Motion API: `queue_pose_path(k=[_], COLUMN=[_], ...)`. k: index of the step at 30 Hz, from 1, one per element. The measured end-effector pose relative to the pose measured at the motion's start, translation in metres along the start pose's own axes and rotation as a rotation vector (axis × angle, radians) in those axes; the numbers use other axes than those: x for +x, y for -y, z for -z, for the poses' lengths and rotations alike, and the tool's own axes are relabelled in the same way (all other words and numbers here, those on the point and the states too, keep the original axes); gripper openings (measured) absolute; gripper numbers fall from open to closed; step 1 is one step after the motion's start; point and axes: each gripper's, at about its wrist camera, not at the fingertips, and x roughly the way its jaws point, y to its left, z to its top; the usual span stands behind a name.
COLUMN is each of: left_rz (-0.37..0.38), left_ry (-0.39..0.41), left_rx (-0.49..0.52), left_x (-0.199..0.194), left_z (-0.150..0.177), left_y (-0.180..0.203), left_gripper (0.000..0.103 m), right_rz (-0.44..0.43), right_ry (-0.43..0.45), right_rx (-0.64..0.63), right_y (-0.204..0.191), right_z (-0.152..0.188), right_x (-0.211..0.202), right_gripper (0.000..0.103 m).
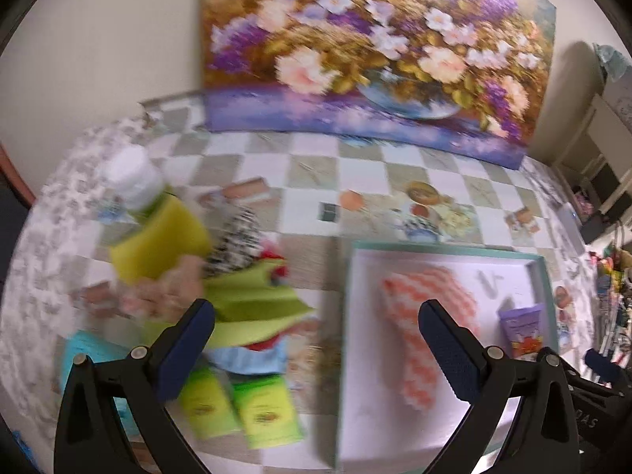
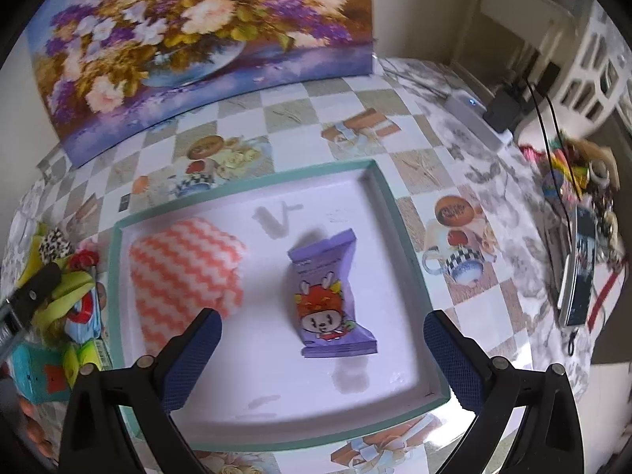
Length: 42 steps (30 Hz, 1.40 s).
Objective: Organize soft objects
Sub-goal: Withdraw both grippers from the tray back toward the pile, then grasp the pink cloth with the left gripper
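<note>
A shallow white box with a teal rim (image 2: 399, 213) (image 1: 539, 272) lies on the checked tablecloth. Inside it rest an orange-and-white zigzag sponge (image 2: 185, 264) (image 1: 426, 308) and a purple snack packet (image 2: 335, 308) (image 1: 523, 328). My left gripper (image 1: 316, 328) stands wide open above the gap between the box and a pile of soft things, nothing between its fingers. The pile holds a yellow sponge (image 1: 158, 245), a green cloth (image 1: 256, 308), a black-and-white patterned piece (image 1: 237, 241) and green packets (image 1: 241, 407). My right gripper (image 2: 322, 339) hangs open over the box, above the packet.
A large flower painting (image 1: 355, 47) (image 2: 197, 39) leans against the wall behind the table. A bottle with a white cap (image 1: 130, 177) stands by the pile. A teal box (image 2: 35, 371) sits at the left. Cables, a white device (image 2: 474, 114) and clutter lie at the right edge.
</note>
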Motion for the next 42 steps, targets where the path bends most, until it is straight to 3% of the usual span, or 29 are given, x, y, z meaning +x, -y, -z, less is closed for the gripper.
queue_pose_path(k=[5, 12, 21, 27, 35, 42], left_rz=[-0.113, -0.191, -0.179, -0.162, -0.08, -0.043], left_ry=[0.082, 0.117, 0.054, 0.026, -0.043, -0.084], left_rx=[-0.029, -0.085, -0.221, -0.301, -0.319, -0.311], left_x=[-0.024, -0.04, -0.043, -0.036, -0.005, 0.016], left_z=[-0.008, -0.011, -0.005, 0.0, -0.002, -0.006], left_y=[-0.027, -0.057, -0.118, -0.154, -0.162, -0.159], left_gripper=[0.103, 0.103, 0.103, 0.103, 0.102, 0.102], right_rz=[-0.014, -0.066, -0.167, -0.255, -0.33, -0.319], right_ry=[0.069, 0.093, 0.146, 0.124, 0.091, 0.087], right_rx=[-0.035, -0.082, -0.144, -0.172, -0.169, -0.188], right_y=[-0.019, -0.048, -0.091, -0.124, -0.148, -0.161], right_z=[0.001, 0.007, 0.01, 0.011, 0.01, 0.005], right_x=[-0.014, -0.022, -0.036, -0.031, -0.018, -0.015], right_gripper=[0.103, 0.103, 0.103, 0.103, 0.103, 0.103])
